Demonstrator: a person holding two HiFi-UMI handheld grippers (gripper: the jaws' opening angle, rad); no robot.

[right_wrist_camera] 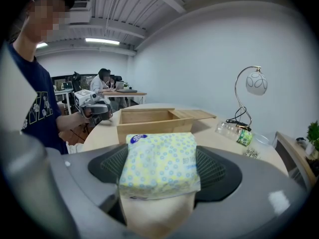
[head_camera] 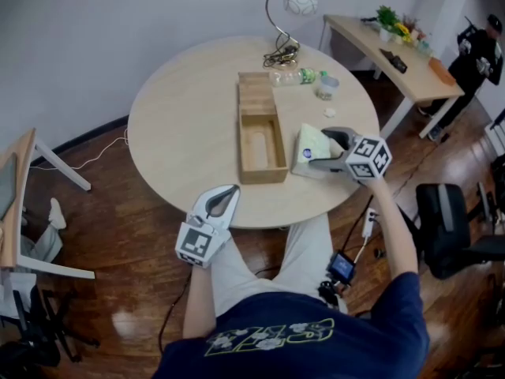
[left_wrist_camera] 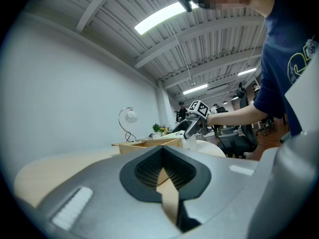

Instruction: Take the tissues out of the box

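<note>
An open wooden box (head_camera: 262, 136) lies in the middle of the round table (head_camera: 181, 125), its sliding lid (head_camera: 256, 91) pushed to the far end; what I see of its inside is bare. Just right of the box lies a tissue pack (head_camera: 309, 147) with blue and yellow dots. My right gripper (head_camera: 325, 150) is shut on the pack, which fills the gap between the pads (right_wrist_camera: 219, 171) in the right gripper view. My left gripper (head_camera: 227, 194) rests at the table's near edge, level, its jaws together with nothing in them.
At the table's far side stand a curved lamp (head_camera: 288, 22), a lying plastic bottle (head_camera: 300, 76), a small cup (head_camera: 327, 87) and a white scrap (head_camera: 330, 113). A desk (head_camera: 394, 54) with a person (head_camera: 480, 54) beside it is at the back right, and an office chair (head_camera: 450, 227) at the right.
</note>
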